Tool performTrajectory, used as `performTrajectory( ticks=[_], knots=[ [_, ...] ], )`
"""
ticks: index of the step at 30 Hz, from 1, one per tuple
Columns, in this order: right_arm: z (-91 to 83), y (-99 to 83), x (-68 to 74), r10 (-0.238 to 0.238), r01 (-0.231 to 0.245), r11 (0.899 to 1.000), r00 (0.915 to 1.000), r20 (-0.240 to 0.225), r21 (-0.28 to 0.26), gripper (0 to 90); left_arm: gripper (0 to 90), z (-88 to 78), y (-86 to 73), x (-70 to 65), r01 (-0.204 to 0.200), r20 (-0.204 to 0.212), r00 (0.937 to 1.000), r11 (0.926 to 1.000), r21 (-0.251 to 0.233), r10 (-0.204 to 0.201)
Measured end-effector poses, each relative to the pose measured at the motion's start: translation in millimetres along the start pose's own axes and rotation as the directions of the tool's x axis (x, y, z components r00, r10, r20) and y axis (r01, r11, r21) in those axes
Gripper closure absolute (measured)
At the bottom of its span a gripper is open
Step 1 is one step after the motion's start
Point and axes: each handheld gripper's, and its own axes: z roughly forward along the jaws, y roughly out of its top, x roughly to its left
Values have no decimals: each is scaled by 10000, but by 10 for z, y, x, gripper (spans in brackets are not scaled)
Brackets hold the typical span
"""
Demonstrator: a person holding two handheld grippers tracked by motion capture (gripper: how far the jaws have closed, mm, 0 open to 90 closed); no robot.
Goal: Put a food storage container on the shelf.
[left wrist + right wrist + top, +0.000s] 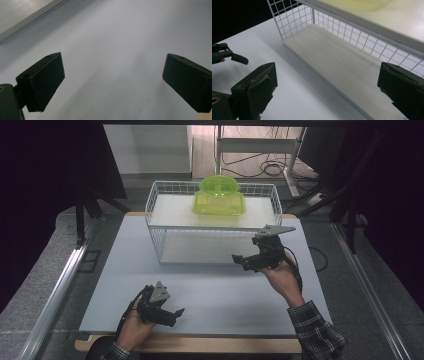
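Note:
A lime-green translucent lidded container [219, 197] stands on the upper shelf of a white wire rack [156, 215] at the back of the table. Its pale underside edge [362, 3] appears at the top of the right gripper view. My right gripper [241, 262] [327, 82] is open and empty. It hovers at the rack's front right, facing the bare lower shelf [342, 65]. Near the front left of the table, my left gripper [175, 316] [112, 70] is open over the bare tabletop [112, 30]. It also appears as dark jaws [227, 56] farther off.
The light grey tabletop [215, 295] spans the space between the rack and the front edge. A metal rail [55, 290] runs along the floor on the left. Cables [265, 167] and a frame leg lie on the floor behind the rack.

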Motion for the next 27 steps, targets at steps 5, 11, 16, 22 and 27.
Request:
performTrajectory(
  ticks=[5,11,16,22,27],
  knots=[
    [47,-105,10,-15,15,10000,10000,15,65,27,37,9,-2,-3,-70,-15,10000,9999,106,70],
    [97,-242,31,98,-97,9999,9999,-93,76,27,37,18,-3,-13,-140,-34,9999,9998,173,141],
    [137,-370,42,171,-169,9998,9997,-171,106,27,37,24,-2,-19,-260,-90,9996,9994,244,262],
    [153,-495,43,159,-158,9998,9997,-208,75,27,37,23,-2,-18,-264,-100,9996,9994,229,267],
    [145,-601,37,191,-191,9998,9996,-194,-12,27,37,24,-3,-21,-261,-99,9996,9994,238,263]
  ],
)
